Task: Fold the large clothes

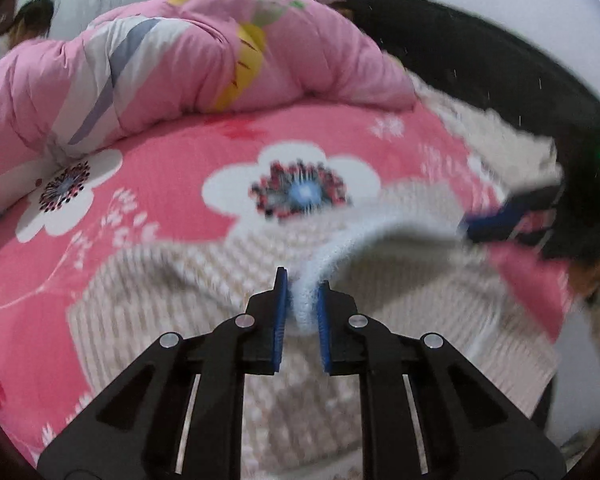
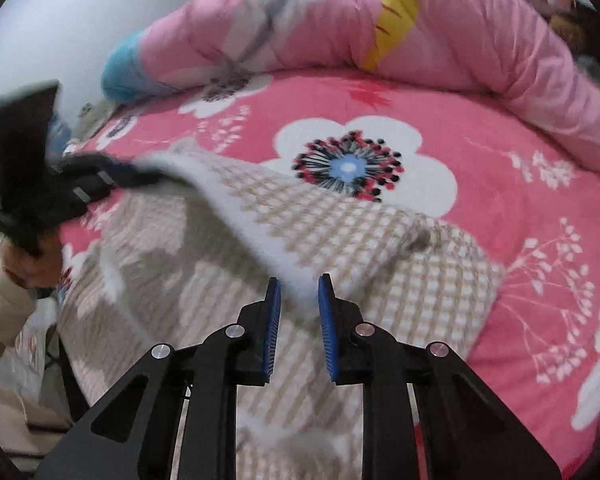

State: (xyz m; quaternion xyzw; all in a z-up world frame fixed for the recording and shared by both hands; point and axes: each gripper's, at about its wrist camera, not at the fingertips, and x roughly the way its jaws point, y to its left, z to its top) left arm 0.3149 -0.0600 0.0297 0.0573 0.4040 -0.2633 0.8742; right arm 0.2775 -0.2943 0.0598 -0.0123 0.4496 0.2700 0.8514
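Pinching hard now, the left claw [image 1: 303, 300] is squeezing a bunched white hem of the sweater [image 1: 180, 300] between its blue pads [image 1: 281, 320], the fabric rising in a ridge just ahead of the tips. Off to its right, the other claw [image 1: 500, 220] is showing up blurred, gripping the same lifted edge.

Over in the right wrist view, the right claw [image 2: 298, 300] is clamping that fuzzy hem too, its jaws nearly together with the cloth running between them and up to the left. The left claw [image 2: 112, 176] is hanging far out to its left, a hand [image 2: 32, 264] in a cream sleeve under it.

The sweater [image 2: 340, 232], beige-and-white checked, is lying spread beneath and ahead of both claws on the pink flowered sheet [image 2: 520, 208]. Beyond the claws, a pink quilt [image 1: 180, 60] is heaped along the far side of the bed.
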